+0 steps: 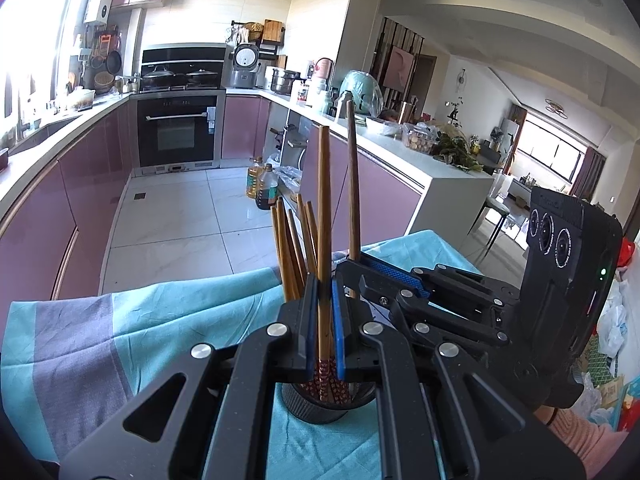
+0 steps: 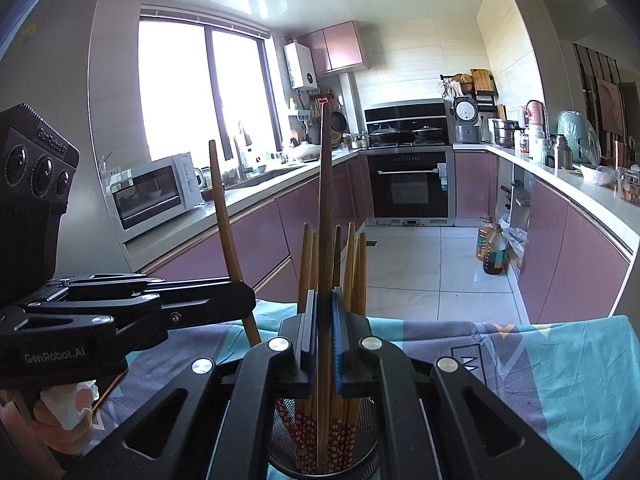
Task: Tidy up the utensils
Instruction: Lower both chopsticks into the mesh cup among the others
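A black mesh holder (image 1: 308, 408) stands on the cloth below both grippers, with several red-patterned wooden chopsticks (image 1: 292, 240) upright in it. My left gripper (image 1: 325, 284) is shut on what looks like two chopsticks (image 1: 324, 200) pressed together; their patterned ends reach into the holder. My right gripper (image 1: 349, 268) comes in from the right, shut on one darker chopstick (image 1: 352, 168). In the right wrist view that chopstick (image 2: 325, 208) stands upright between the right gripper's (image 2: 325, 300) pads above the holder (image 2: 280, 444). The left gripper (image 2: 248, 300) is at the left with its stick (image 2: 224, 216).
A teal and grey cloth (image 1: 160, 320) covers the table (image 2: 560, 368). Behind it lie a tiled floor, purple cabinets, an oven (image 1: 176, 132), oil bottles (image 1: 262, 188) on the floor and a microwave (image 2: 154, 196) on the counter. A hand (image 2: 64, 412) grips the left tool.
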### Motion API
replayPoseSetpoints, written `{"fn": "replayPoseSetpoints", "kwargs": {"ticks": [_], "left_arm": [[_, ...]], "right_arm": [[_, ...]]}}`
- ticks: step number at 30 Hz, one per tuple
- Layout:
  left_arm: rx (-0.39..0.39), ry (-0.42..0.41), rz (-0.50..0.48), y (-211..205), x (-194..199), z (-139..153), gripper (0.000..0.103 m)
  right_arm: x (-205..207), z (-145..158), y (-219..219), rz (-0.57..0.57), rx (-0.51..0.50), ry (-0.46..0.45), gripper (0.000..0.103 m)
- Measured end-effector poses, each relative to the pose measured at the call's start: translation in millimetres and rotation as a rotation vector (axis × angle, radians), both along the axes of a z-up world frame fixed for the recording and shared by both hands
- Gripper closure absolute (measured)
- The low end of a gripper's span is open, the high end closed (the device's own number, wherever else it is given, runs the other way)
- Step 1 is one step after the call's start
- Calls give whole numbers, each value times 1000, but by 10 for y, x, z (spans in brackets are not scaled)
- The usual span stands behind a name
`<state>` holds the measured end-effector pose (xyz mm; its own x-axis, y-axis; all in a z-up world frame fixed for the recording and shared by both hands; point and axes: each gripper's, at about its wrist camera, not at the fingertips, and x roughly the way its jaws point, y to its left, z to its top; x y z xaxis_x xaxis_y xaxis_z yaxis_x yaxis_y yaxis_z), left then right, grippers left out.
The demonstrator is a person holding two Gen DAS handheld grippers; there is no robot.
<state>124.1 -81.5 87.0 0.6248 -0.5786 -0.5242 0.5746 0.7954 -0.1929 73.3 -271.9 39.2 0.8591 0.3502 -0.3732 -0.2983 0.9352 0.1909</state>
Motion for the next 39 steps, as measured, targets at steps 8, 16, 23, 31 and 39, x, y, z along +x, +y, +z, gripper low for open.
{"fn": "replayPoseSetpoints", "kwargs": {"ticks": [8, 16, 23, 31, 39], "left_arm": [[17, 11, 6, 8, 88, -93, 96], [34, 10, 17, -48, 130, -123, 96], [44, 17, 17, -68, 142, -177, 95], [59, 29, 15, -103, 229, -270, 95], [64, 29, 21, -127, 298, -321, 95]], "right_arm": [[2, -76, 24, -2, -4, 19, 97], [12, -125, 29, 2, -5, 29, 97], [9, -188, 34, 7, -7, 44, 97], [11, -238, 45, 12, -11, 60, 97], [26, -270, 64, 18, -14, 75, 97]]}}
